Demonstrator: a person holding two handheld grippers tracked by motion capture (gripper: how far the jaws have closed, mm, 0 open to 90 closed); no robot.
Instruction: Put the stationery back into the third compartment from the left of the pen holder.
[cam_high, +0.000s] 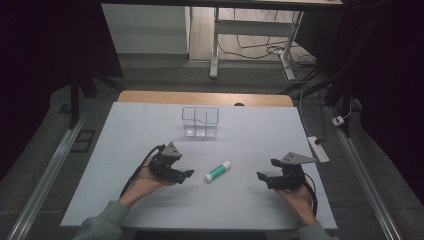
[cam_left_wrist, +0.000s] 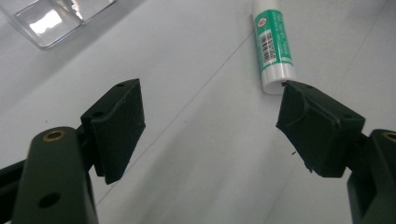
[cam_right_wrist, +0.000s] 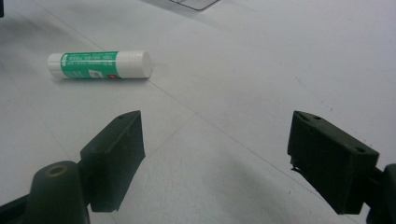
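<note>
A green and white glue stick (cam_high: 218, 171) lies on its side on the white table (cam_high: 150, 130), between my two grippers. My left gripper (cam_high: 189, 174) is open just to its left, with nothing between the jaws. From the left gripper view, the glue stick (cam_left_wrist: 273, 44) lies ahead, its white end close to the right jaw tip. My right gripper (cam_high: 261, 176) is open too, a short way right of the stick. The right gripper view has the glue stick (cam_right_wrist: 100, 65) ahead to the left, well clear of the jaws.
A clear plastic box (cam_high: 200, 121) with compartments stands at the back middle of the table; its corner (cam_left_wrist: 51, 21) also appears in the left gripper view. A power strip (cam_high: 318, 148) lies on the floor off the table's right edge.
</note>
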